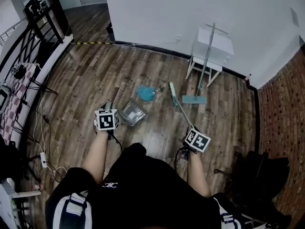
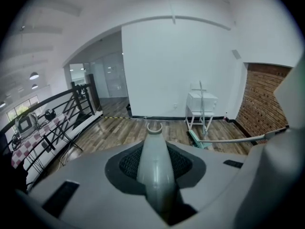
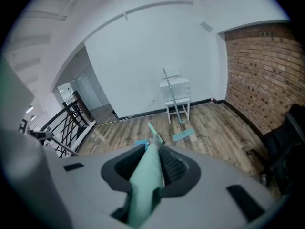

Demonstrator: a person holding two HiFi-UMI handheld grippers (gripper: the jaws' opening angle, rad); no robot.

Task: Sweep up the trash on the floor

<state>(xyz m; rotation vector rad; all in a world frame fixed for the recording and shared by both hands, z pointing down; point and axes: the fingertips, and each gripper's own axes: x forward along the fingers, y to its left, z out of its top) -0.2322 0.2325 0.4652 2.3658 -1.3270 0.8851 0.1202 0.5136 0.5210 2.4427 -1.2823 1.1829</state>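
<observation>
Green broom handle (image 3: 143, 190) lies clamped between right gripper (image 3: 151, 168) fingers (image 3: 175, 167).

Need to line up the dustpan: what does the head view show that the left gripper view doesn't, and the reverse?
Head view only: the dustpan tray on the floor, with blue trash lying near it. Left gripper view only: the left claw shut on the grey dustpan handle. Both: the white table and the mop leaning against it.

Head view overhead, gripper views low, sharing white table (image 1: 224, 44)
</observation>
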